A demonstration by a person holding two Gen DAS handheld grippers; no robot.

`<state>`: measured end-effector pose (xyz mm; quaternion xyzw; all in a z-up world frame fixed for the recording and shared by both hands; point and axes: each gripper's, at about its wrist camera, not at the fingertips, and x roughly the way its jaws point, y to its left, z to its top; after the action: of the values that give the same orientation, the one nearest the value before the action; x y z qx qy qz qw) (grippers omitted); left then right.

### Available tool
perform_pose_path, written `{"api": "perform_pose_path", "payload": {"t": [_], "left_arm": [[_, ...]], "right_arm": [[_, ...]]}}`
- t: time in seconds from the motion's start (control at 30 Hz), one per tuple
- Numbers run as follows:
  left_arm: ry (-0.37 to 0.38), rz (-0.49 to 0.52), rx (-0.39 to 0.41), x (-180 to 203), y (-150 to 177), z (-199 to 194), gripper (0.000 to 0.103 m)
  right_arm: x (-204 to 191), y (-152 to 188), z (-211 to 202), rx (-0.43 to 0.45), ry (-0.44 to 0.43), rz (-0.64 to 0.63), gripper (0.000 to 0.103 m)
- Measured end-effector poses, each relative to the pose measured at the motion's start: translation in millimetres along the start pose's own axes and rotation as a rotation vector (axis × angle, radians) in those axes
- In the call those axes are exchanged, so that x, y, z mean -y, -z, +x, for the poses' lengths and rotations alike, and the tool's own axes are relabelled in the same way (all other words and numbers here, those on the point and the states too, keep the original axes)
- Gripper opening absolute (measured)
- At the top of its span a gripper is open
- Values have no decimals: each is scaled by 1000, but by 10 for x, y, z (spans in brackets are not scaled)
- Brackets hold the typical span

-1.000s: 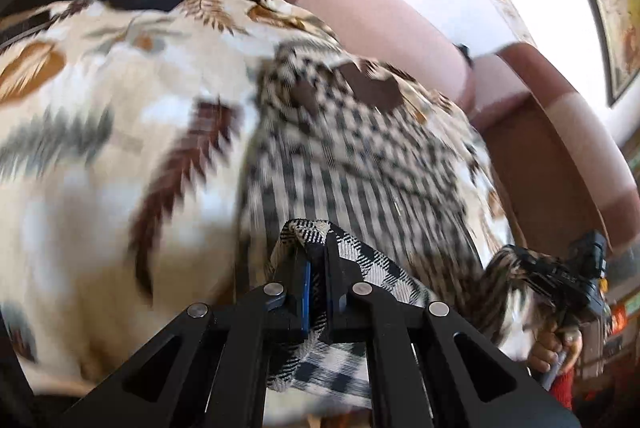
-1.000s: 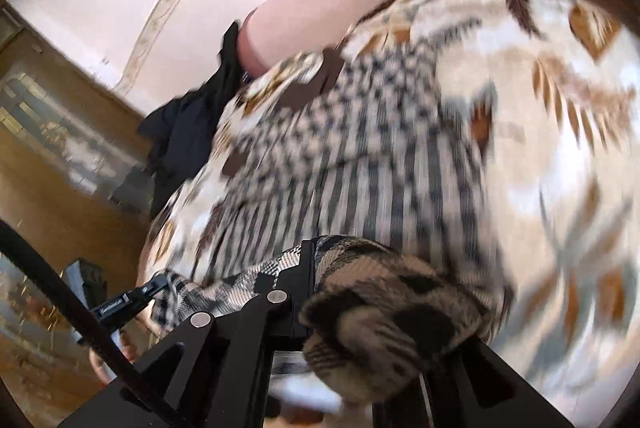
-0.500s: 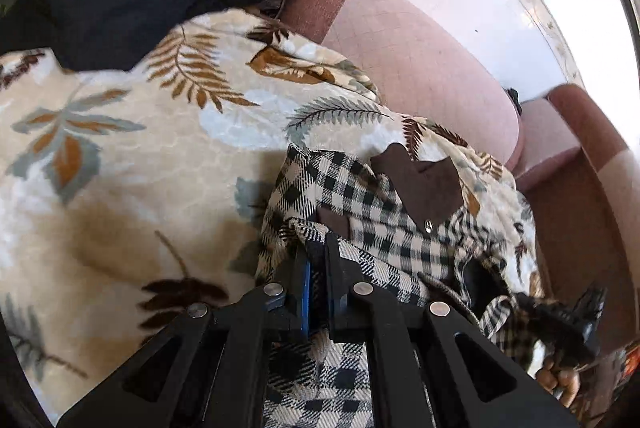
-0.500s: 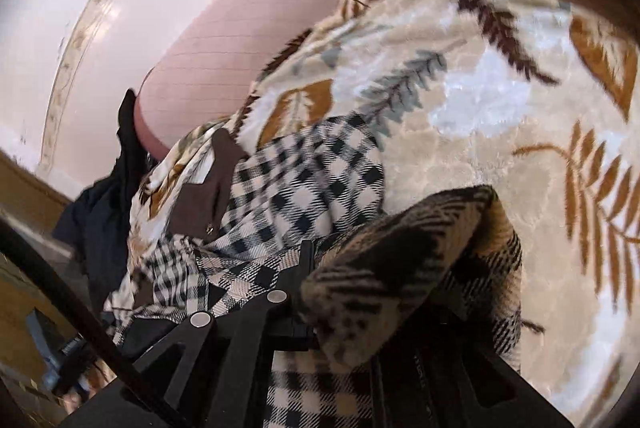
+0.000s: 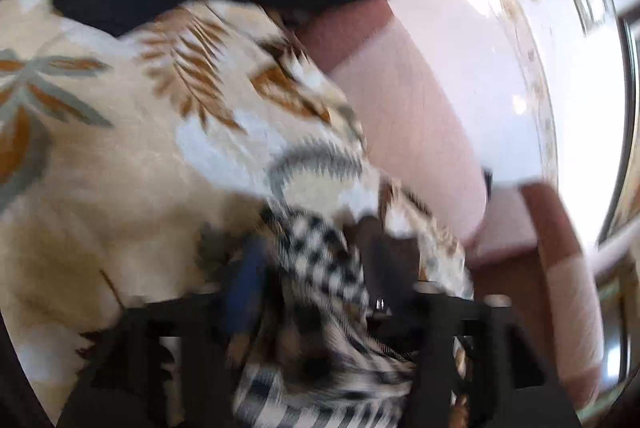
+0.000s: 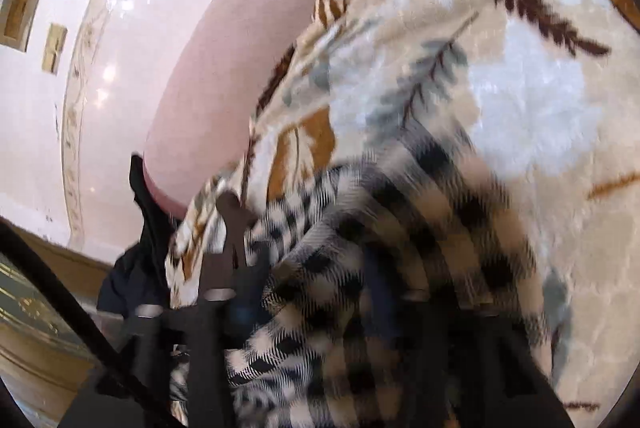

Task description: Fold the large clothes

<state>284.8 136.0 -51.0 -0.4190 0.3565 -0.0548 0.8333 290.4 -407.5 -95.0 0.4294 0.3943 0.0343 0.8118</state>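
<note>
Checked garment: lies on leaf-print blanket over sofa. Left hand-held gripper and right hand-held gripper: jaws just opened, cloth loose between them; fold released, judged laid down.

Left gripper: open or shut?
Open. Left gripper jaws have just been opening; they stand apart, checked shirt loose between them.

Both fisheye views are brightly daylit, with glare washing out the glossy pale wall and small specular highlights on it. Motion blur smears the checked garment and the foreground, worst in the left-wrist view. Straight lines bow toward the dark, vignetted corners.
</note>
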Motion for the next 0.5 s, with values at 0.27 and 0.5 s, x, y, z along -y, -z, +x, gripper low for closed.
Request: {"api": "perform_pose_path", "payload": {"t": [0.27,0.5], "left_arm": [[-26,-95,24,-172,-140,-96,73],[-112,30,-47,-37,43,-40,74]], "right_arm": [[-25,-96,-96,49,32,-27,64],[-335,18,-244,67,31,-137,65]]}}
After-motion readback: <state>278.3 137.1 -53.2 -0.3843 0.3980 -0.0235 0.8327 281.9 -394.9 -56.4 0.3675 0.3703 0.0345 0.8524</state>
